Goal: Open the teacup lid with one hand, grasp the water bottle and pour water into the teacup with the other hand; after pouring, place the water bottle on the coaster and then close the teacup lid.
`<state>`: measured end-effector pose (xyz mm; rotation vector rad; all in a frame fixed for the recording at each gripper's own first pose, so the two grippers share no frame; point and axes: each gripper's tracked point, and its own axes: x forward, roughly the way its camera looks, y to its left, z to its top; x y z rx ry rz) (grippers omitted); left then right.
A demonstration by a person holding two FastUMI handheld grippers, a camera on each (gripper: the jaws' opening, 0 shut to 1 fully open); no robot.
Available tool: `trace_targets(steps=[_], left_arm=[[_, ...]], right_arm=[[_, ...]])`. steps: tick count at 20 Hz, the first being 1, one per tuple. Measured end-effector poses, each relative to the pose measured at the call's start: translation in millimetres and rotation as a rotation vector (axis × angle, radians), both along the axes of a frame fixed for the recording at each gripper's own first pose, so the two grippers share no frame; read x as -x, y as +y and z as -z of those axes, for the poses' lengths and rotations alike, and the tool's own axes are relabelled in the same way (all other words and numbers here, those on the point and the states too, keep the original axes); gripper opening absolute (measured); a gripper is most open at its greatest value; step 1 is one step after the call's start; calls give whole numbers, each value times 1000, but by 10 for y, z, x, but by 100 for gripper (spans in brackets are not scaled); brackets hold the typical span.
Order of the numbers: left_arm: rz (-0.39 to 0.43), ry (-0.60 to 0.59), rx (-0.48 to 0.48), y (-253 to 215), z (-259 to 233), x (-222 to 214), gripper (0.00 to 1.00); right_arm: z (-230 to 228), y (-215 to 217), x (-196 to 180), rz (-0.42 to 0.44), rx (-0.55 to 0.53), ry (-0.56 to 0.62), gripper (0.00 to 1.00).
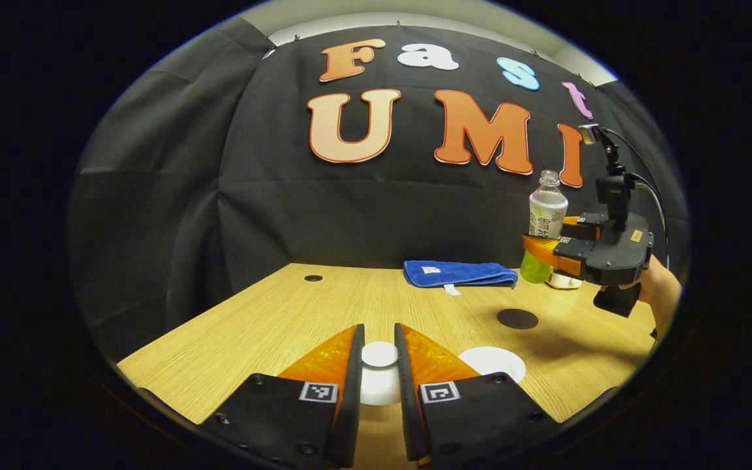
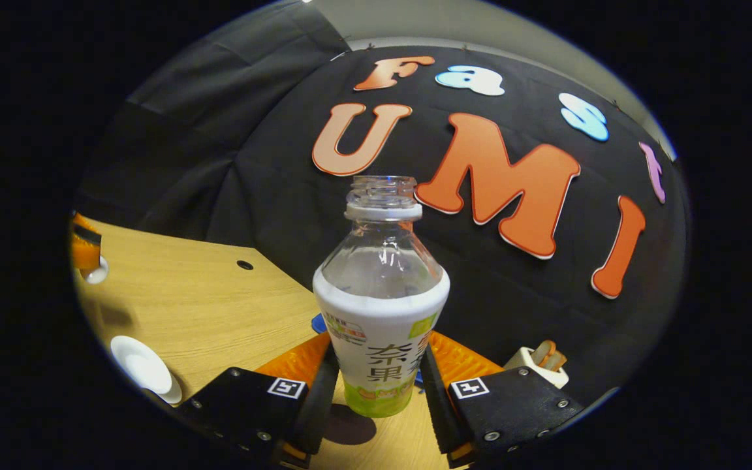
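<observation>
My left gripper (image 1: 379, 333) is shut on the knob of the white teacup lid (image 1: 379, 375) and holds it over the table's near edge. The open white teacup (image 1: 492, 362) stands just right of it, also seen low at the left (image 2: 144, 365). My right gripper (image 2: 378, 352) is shut on an uncapped, upright water bottle (image 2: 382, 307) with a white and green label. In the left gripper view, that bottle (image 1: 548, 215) and the right gripper (image 1: 544, 243) are at the far right, held by a hand. The dark round coaster (image 1: 517, 318) lies between cup and bottle.
A folded blue towel (image 1: 459, 273) lies along the wooden table's (image 1: 271, 313) far edge. A small white holder (image 2: 539, 362) stands behind the bottle on the right. A dark round patch (image 2: 348, 424) shows on the table under the bottle. The left gripper (image 2: 85, 251) appears at the far left.
</observation>
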<state>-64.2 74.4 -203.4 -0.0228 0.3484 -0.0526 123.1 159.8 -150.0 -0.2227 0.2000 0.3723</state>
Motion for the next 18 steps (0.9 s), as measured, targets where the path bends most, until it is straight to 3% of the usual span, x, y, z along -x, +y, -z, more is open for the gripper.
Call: trace_targets(steps=[4, 8, 15, 18], left_arm=[[-5, 6, -4, 13, 19, 20, 29], [-11, 2, -2, 32, 15, 22, 32], [5, -25, 18, -90, -87, -27, 29], [24, -38, 41, -205, -107, -91, 32]], right_arm=[[254, 13, -45, 11, -92, 126, 66], [510, 4, -67, 25, -132, 220, 66], [851, -44, -32, 61, -168, 358, 66], [1006, -78, -29, 58, -161, 395, 66]])
